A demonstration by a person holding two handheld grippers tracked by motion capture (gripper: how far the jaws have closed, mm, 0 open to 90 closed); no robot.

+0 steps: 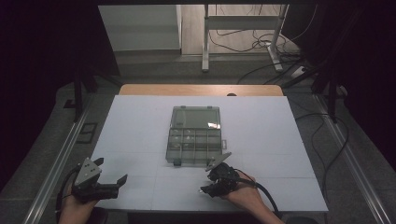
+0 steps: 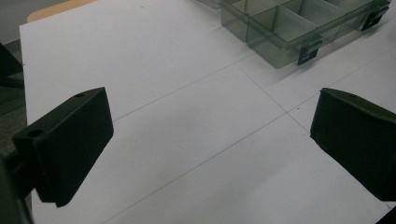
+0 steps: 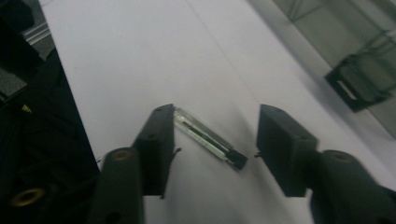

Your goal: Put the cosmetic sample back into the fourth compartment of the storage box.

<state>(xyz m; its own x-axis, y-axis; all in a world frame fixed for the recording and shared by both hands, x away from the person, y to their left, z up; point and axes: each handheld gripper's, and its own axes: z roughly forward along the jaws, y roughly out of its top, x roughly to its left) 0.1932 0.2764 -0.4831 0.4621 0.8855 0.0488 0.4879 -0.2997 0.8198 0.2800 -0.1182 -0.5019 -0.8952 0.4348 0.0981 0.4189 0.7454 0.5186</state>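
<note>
A clear grey compartment box [image 1: 194,135] lies open in the middle of the white table, its lid folded back to the far side. A slim clear strip with a black end [image 3: 208,137] lies flat on the table near the front edge. My right gripper [image 3: 215,116] is open and straddles this strip, one finger [image 3: 156,140] touching its near end. In the high view the right gripper [image 1: 207,185] sits just in front of the box. My left gripper [image 1: 112,171] hovers at the front left, wide open and empty [image 2: 210,135].
The white table [image 1: 140,121] has thin seam lines across it. The box's dark latches [image 3: 355,88] face the front edge. Beyond the table stand a metal frame and loose cables [image 1: 261,44] on the floor. Rails [image 1: 60,154] flank both sides.
</note>
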